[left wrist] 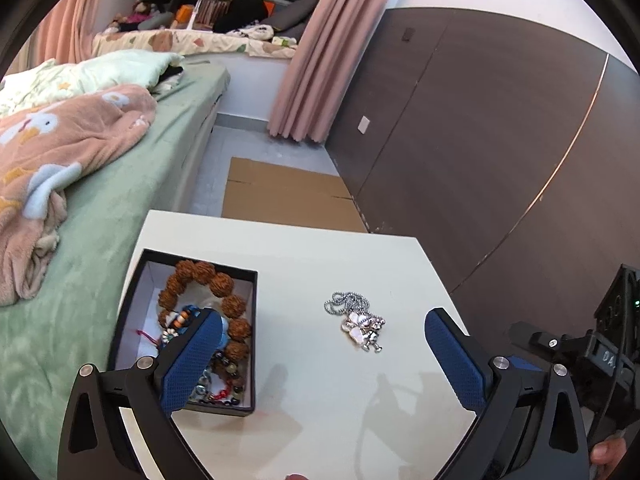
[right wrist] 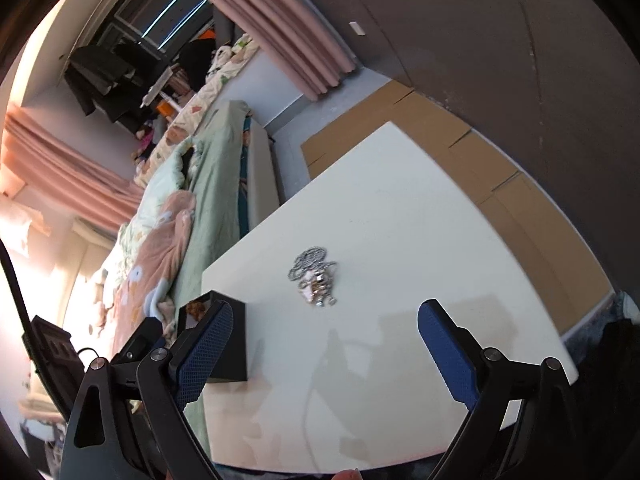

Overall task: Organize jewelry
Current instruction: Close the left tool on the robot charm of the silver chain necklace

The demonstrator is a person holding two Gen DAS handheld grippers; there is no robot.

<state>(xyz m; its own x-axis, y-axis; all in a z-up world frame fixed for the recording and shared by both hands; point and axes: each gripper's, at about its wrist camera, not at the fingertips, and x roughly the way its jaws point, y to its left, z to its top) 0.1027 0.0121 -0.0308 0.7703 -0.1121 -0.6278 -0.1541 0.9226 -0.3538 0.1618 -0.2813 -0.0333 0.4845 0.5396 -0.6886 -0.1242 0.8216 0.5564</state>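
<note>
A silver chain necklace with a pale figure pendant (left wrist: 357, 322) lies on the white table (left wrist: 332, 256), right of a black open box (left wrist: 132, 304). The box holds a brown bead bracelet (left wrist: 208, 280) and several other bead strings. My left gripper (left wrist: 322, 336) is open and empty above the table, its left finger over the box. In the right wrist view the necklace (right wrist: 315, 276) lies ahead of my open, empty right gripper (right wrist: 325, 330); the box (right wrist: 234, 344) sits at its left finger. The other gripper's body (left wrist: 592, 344) shows at the right.
A bed with a green sheet (left wrist: 104, 208) and pink blanket (left wrist: 56, 148) runs along the table's left side. Flat cardboard (left wrist: 288, 196) lies on the floor beyond the table. A dark wood wall (left wrist: 500, 140) stands to the right. Pink curtains (left wrist: 320, 48) hang behind.
</note>
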